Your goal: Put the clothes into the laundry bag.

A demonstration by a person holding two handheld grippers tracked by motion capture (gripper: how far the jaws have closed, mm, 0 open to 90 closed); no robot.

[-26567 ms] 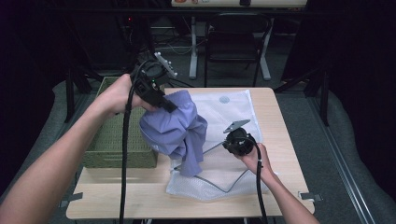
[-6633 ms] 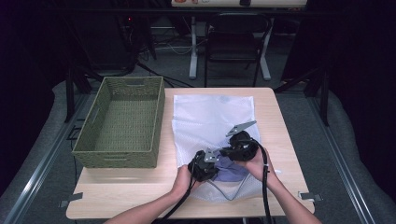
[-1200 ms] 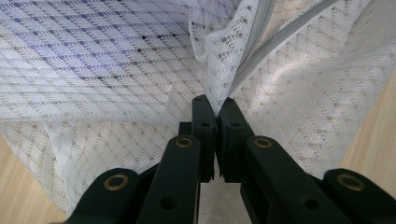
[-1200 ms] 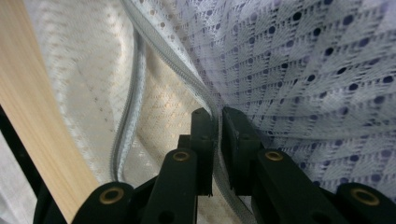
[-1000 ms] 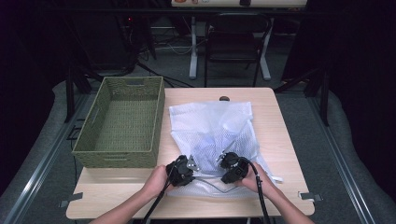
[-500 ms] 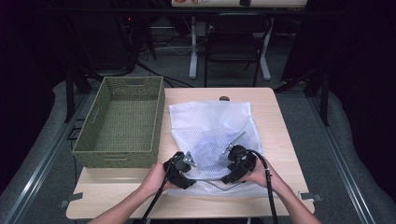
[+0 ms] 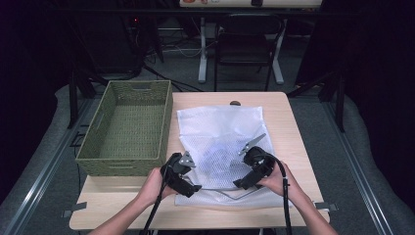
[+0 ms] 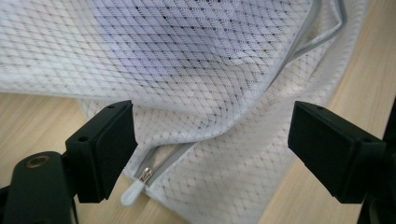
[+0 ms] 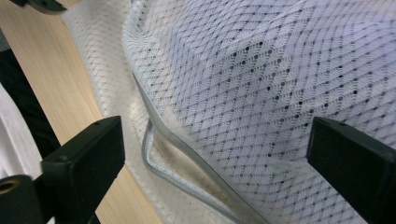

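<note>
A white mesh laundry bag (image 7: 222, 142) lies flat on the wooden table (image 7: 293, 127), with a lavender garment (image 7: 218, 154) showing faintly through it. Its grey zipper (image 7: 222, 191) runs along the near edge. The white zipper pull (image 8: 135, 191) lies by my left gripper's left jaw. My left gripper (image 7: 192, 187) (image 8: 212, 126) hovers over the bag's near left corner. My right gripper (image 7: 242, 184) (image 9: 217, 140) hovers over the near right part. The jaws of both have just been opening and now stand wide. The mesh lies below them, and no pad presses on it.
A green woven basket (image 7: 120, 164) stands at the table's left, against the bag's left side. A small dark knob (image 7: 235, 103) sits at the table's far edge. Beyond the table are a dark chair (image 7: 249, 44) and desk legs on the floor.
Both grippers were shut on the bag's near edge a second ago. They have let go, opened wide and lifted a little off the bag.
</note>
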